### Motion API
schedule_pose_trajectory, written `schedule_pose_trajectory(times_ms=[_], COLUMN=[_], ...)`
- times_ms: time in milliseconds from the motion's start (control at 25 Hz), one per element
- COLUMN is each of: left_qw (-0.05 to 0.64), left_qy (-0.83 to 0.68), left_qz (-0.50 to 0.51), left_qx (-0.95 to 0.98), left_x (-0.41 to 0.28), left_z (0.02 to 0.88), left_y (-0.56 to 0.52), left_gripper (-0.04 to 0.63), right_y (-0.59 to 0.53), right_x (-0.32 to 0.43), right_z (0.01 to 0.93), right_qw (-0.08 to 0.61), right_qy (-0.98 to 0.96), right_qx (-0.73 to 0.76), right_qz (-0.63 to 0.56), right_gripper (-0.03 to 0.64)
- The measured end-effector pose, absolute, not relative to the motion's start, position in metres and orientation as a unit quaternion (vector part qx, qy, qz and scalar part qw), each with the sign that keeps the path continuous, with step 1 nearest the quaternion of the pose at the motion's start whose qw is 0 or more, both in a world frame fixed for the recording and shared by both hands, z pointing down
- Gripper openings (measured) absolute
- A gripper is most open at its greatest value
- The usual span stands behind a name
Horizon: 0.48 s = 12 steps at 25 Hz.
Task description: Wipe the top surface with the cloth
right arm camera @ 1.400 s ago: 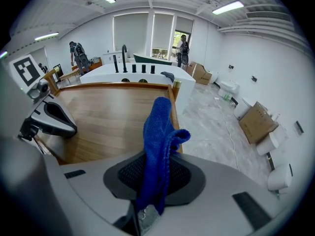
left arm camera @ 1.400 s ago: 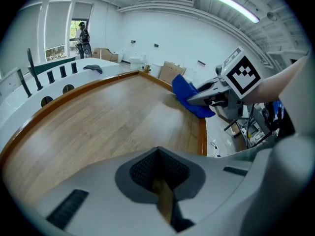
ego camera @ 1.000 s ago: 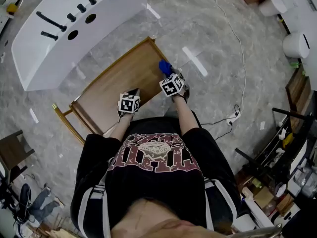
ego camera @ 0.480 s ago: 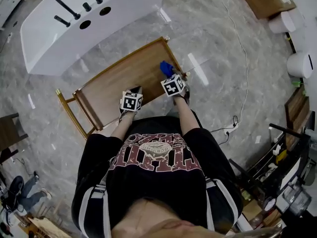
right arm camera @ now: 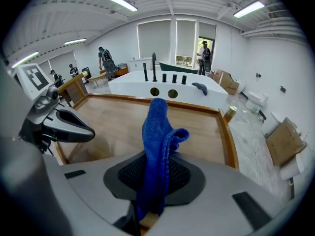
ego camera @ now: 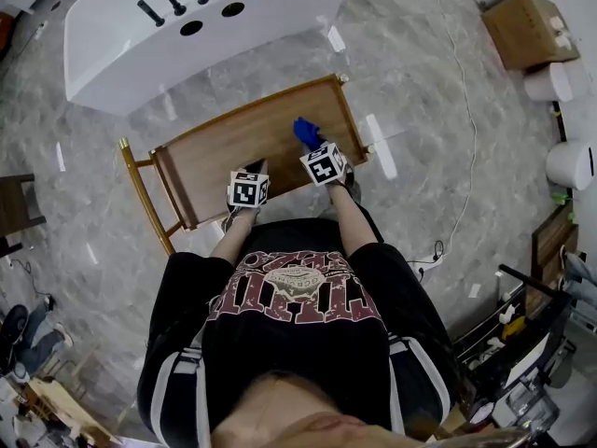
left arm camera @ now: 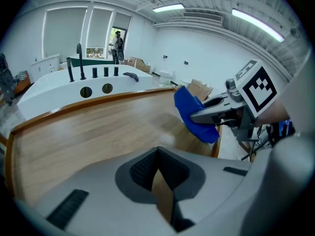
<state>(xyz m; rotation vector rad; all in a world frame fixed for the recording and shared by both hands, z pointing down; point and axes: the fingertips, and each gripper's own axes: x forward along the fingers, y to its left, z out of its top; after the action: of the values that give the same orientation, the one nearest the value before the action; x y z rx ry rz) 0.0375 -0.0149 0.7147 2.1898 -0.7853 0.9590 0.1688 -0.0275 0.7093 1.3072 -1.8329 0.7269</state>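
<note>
**Blue cloth clamped in the right gripper over the wooden top**

The right gripper point(right arm camera: 152, 183) is clenching the cloth point(right arm camera: 156, 132), a bright blue, nubbly terry piece that is bunching into a folded, upright plume beyond the dark ribbed pads. In the head view the cloth point(ego camera: 305, 132) is sitting over the right part of the table point(ego camera: 233, 147), close to its right-hand rim, with the right gripper point(ego camera: 313, 147) reaching in from the near edge. In the left gripper view the cloth point(left arm camera: 194, 114) is hanging as a drooping wedge from the right gripper point(left arm camera: 216, 116); whether it is touching the wood cannot be told.

The left gripper point(left arm camera: 158, 181) is holding nothing. Its dark textured pads are meeting at the tips, leaving only a thin sliver of wood showing behind them. It is hovering over the near edge of the table point(left arm camera: 74, 136), just left of the other gripper.

The table top is showing as a smooth rectangle of pale wood grain with a raised, darker wooden rim and slim golden legs. Beyond it a glossy white tub point(ego camera: 140, 35) with black taps is standing on the grey marbled floor point(ego camera: 420, 63).
</note>
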Motion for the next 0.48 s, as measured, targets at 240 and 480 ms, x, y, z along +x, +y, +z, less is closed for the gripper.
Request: schedule_pose_trajectory(times_ms=[240,480], left_qw=[0.309,0.32], left_qy=[-0.34,-0.377], left_qz=[0.338,0.302], left_qx=[0.821,0.815], left_x=[0.012,-0.007], left_z=[0.704,0.69], left_y=[-0.023,-0.034], left_gripper=[0.046,0.046], right_y=[-0.044,-0.063], right_x=[0.129,0.092], right_z=[0.698,0.68], right_qw=[0.354,0.311], right_qy=[-0.749,-0.78], right_qx=[0.487,0.473], right_qz=[0.277,0.265], right_gripper=[0.086,0.086])
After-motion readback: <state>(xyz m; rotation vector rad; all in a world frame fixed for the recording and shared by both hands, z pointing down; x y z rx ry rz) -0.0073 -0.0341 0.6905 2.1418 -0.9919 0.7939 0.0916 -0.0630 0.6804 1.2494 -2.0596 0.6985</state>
